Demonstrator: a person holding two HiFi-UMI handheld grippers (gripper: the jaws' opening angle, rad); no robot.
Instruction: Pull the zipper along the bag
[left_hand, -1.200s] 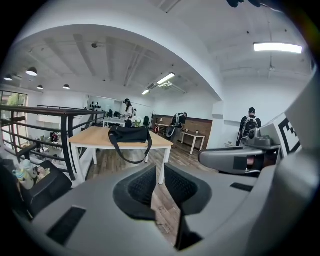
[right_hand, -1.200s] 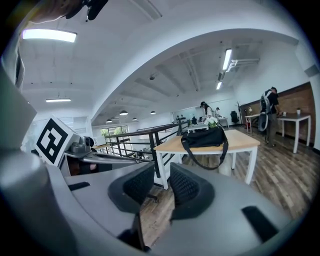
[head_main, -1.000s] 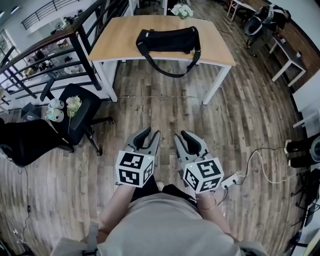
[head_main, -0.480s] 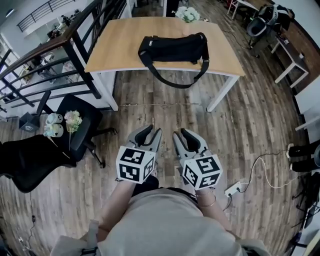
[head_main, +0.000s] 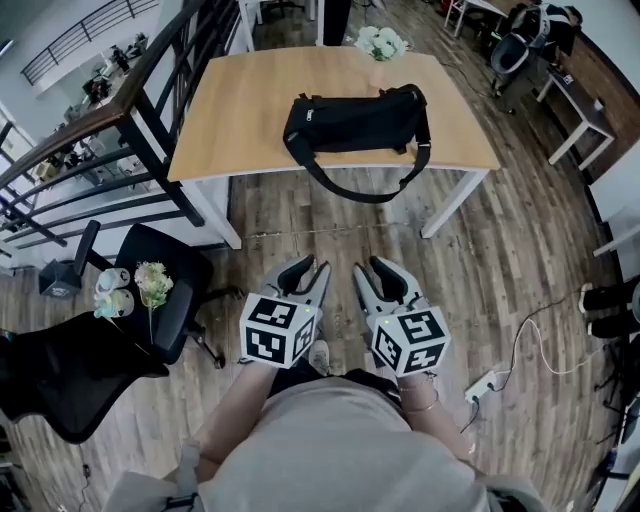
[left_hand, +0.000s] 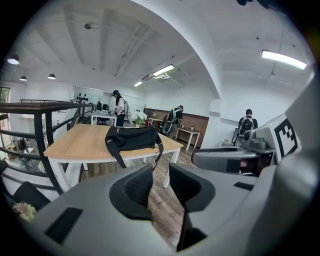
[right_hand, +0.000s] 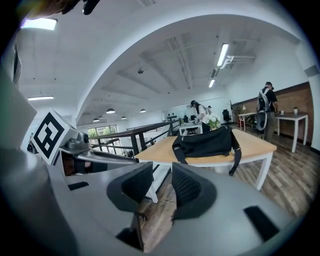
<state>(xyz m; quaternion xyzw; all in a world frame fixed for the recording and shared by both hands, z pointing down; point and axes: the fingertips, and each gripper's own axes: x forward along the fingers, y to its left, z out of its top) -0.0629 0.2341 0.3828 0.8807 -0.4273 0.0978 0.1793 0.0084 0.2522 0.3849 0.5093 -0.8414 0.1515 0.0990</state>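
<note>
Left claw (head_main: 305, 268) slightly apart, right claw (head_main: 378, 268) just been opening wider, both empty; black fabric duffel bag (head_main: 355, 122) lies unbraced on the pale wooden surface (head_main: 240, 110); pulled one-handed, it may slide off.

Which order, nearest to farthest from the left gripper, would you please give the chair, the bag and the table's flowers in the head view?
From the left gripper:
1. The chair, on the floor to its left.
2. The bag, ahead, near the table front edge.
3. The flowers, at the table's far edge, beyond the bag.
</note>
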